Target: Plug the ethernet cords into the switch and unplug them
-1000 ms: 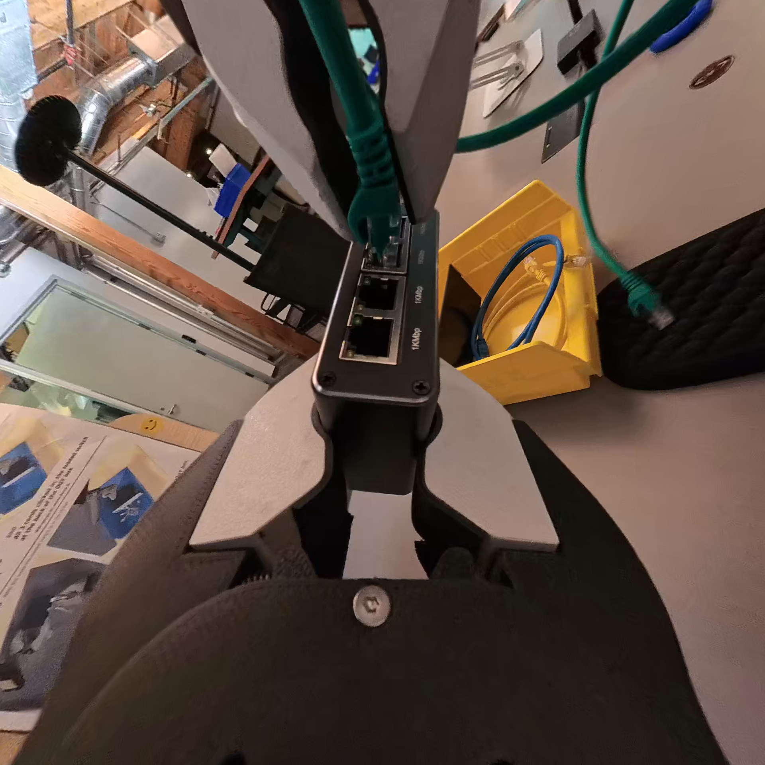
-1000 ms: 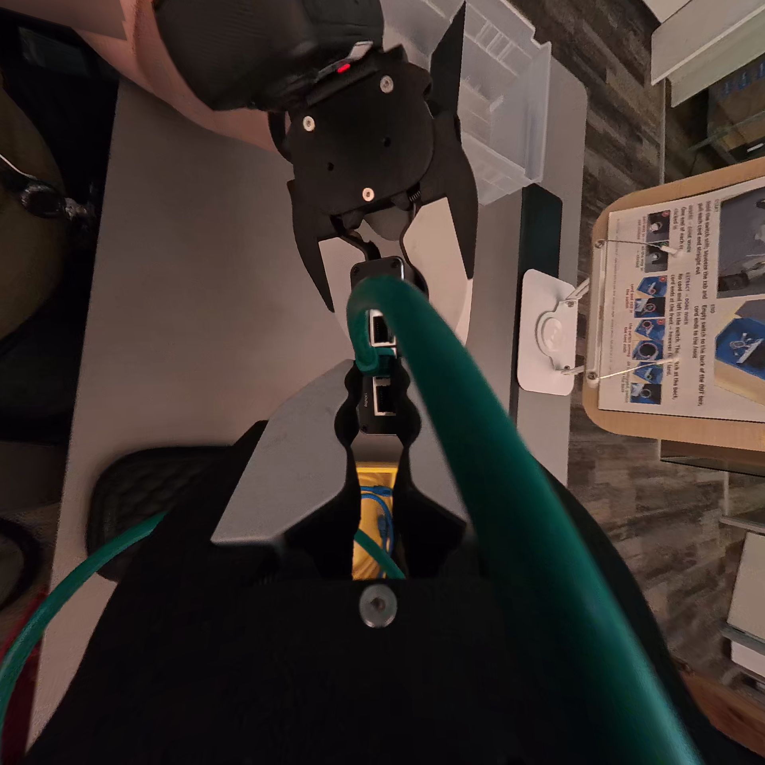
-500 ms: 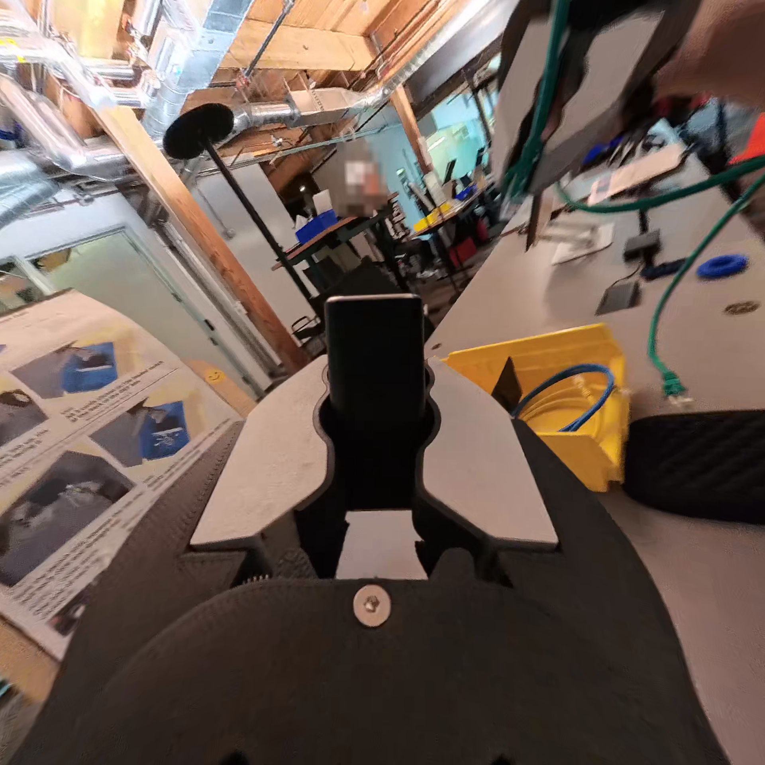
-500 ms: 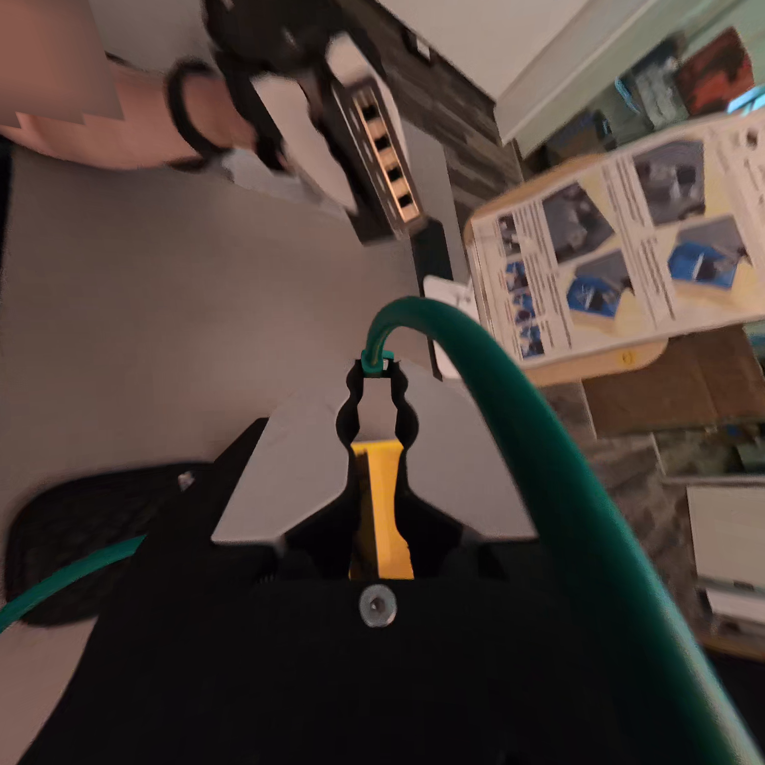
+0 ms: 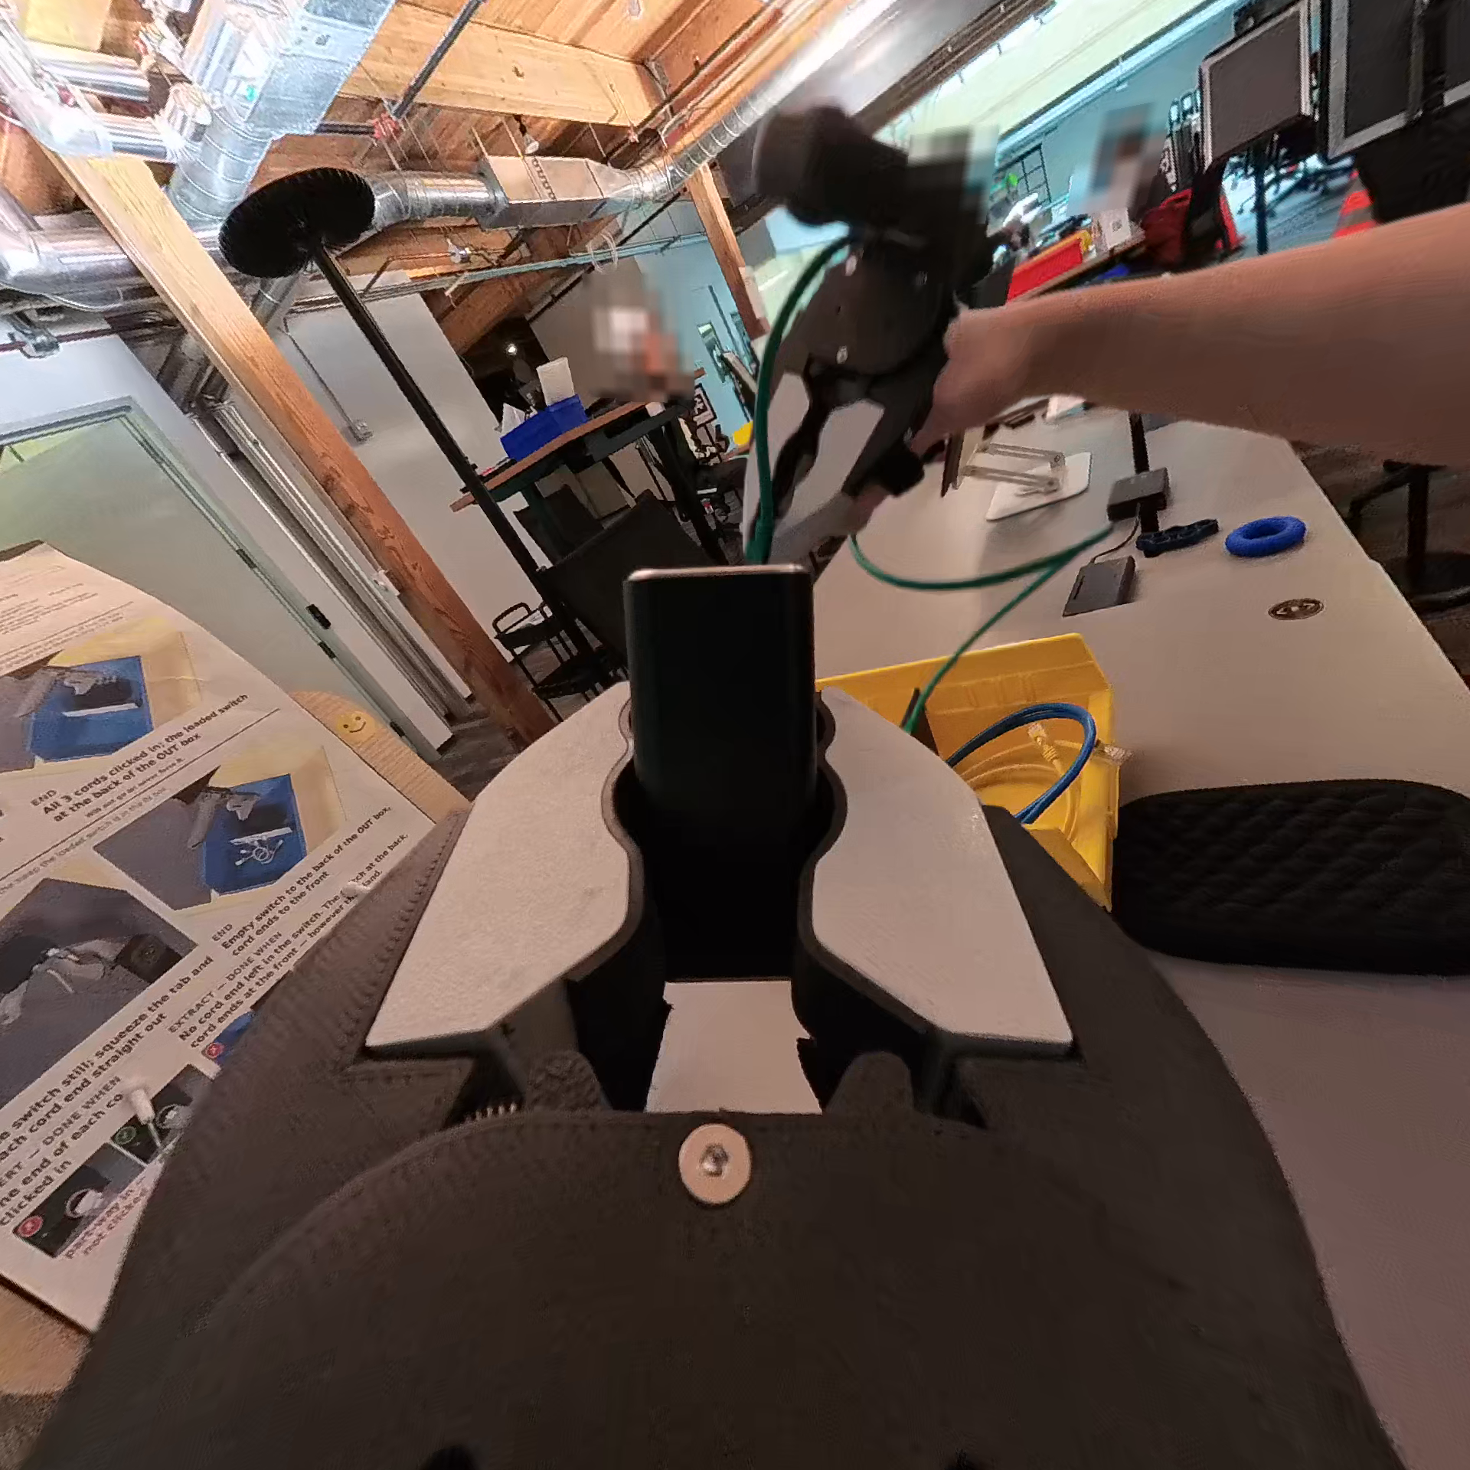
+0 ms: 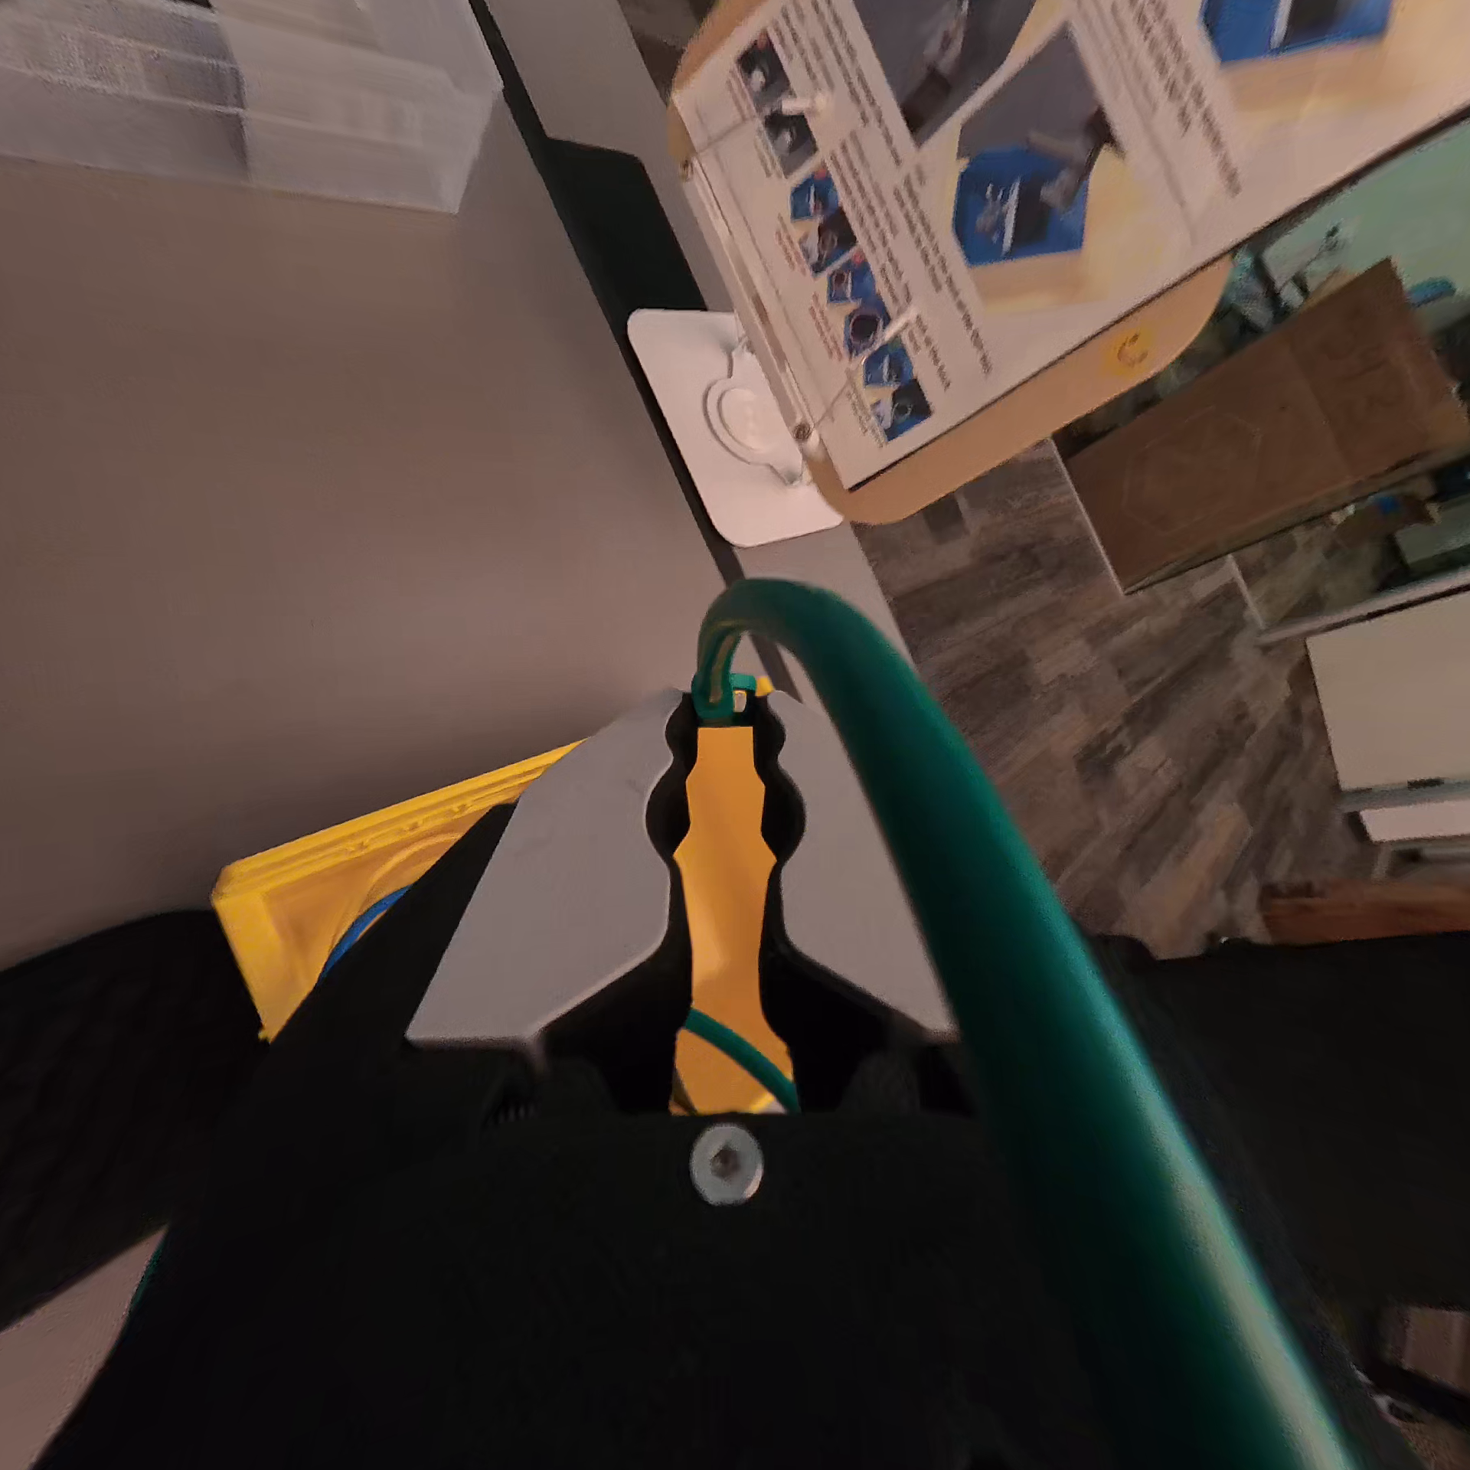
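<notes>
My left gripper [image 5: 720, 764] is shut on the black switch [image 5: 716, 676], which stands upright between the fingers with its plain side toward the camera; its ports are hidden. My right gripper [image 6: 725, 716] is shut on the green cord's plug [image 6: 718, 690], and the green cord [image 6: 954, 875] loops back over the right finger. In the left wrist view the right gripper [image 5: 775, 541] hangs behind and above the switch, apart from it, with the green cord [image 5: 978, 581] trailing down into the yellow bin [image 5: 1026, 692].
The yellow bin holds a coiled blue cord [image 5: 1062, 748] and lies under the right gripper [image 6: 334, 883]. A black quilted pad [image 5: 1304, 867] lies beside it. An instruction board [image 6: 994, 199] on a white stand [image 6: 732, 445] is at the table's edge. A clear organizer [image 6: 239, 95] sits at the far end. The left gripper's tips are roughly 20 cm from the right gripper's.
The green plug has come out of the switch. The right gripper has pulled away with it to above the yellow bin. The left gripper has turned the switch so its ports face away.
</notes>
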### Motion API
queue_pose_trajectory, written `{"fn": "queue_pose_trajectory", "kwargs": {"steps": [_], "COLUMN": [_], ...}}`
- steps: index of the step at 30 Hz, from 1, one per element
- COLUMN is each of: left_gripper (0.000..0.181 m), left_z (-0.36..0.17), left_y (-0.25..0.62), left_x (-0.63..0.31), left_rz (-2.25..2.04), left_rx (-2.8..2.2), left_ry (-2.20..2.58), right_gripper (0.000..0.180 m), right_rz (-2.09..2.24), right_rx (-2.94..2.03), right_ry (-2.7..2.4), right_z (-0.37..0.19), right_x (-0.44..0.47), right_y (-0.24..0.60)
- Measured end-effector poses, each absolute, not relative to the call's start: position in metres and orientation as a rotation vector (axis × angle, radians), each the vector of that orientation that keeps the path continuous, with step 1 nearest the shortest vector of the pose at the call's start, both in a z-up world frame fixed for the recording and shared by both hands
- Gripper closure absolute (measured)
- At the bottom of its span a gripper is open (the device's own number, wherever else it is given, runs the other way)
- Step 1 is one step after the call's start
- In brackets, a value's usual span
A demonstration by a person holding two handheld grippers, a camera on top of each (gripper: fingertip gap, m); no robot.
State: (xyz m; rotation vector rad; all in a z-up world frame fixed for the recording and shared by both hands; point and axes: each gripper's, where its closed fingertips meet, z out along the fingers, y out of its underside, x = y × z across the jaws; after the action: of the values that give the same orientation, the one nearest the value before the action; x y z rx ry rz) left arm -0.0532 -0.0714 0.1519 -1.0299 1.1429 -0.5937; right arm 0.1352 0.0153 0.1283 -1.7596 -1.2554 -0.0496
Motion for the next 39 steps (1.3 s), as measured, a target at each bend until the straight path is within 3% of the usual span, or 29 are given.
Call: {"fn": "queue_pose_trajectory", "kwargs": {"steps": [9, 14, 19, 26, 34, 39], "left_gripper": [0.144, 0.144, 0.144, 0.144, 0.144, 0.144], "left_z": [0.145, 0.142, 0.138, 0.136, 0.139, 0.134], "left_y": [-0.073, -0.075, -0.076, -0.077, -0.078, -0.081], "left_x": [-0.049, -0.045, -0.041, -0.039, -0.042, -0.036], "left_rz": [-0.546, -0.551, -0.536, -0.531, -0.538, -0.538], "left_rx": [-1.038, -1.046, -1.056, -1.058, -1.050, -1.035], "left_ry": [1.192, 1.213, 1.237, 1.249, 1.243, 1.276], "right_gripper": [0.166, 0.165, 0.162, 0.134, 0.147, 0.151], "right_rz": [0.167, 0.328, 0.633, 0.521, 0.242, 0.009], "right_rx": [-2.291, -2.459, -2.585, -2.615, -2.465, -2.081], "right_ry": [-1.167, -1.124, -0.914, -0.863, -0.818, -0.747], "right_z": [-0.025, -0.060, -0.059, -0.052, -0.022, 0.029], "right_x": [0.148, 0.145, 0.137, 0.155, 0.183, 0.187], "right_y": [0.005, -0.026, -0.050, -0.081, -0.131, -0.104]}}
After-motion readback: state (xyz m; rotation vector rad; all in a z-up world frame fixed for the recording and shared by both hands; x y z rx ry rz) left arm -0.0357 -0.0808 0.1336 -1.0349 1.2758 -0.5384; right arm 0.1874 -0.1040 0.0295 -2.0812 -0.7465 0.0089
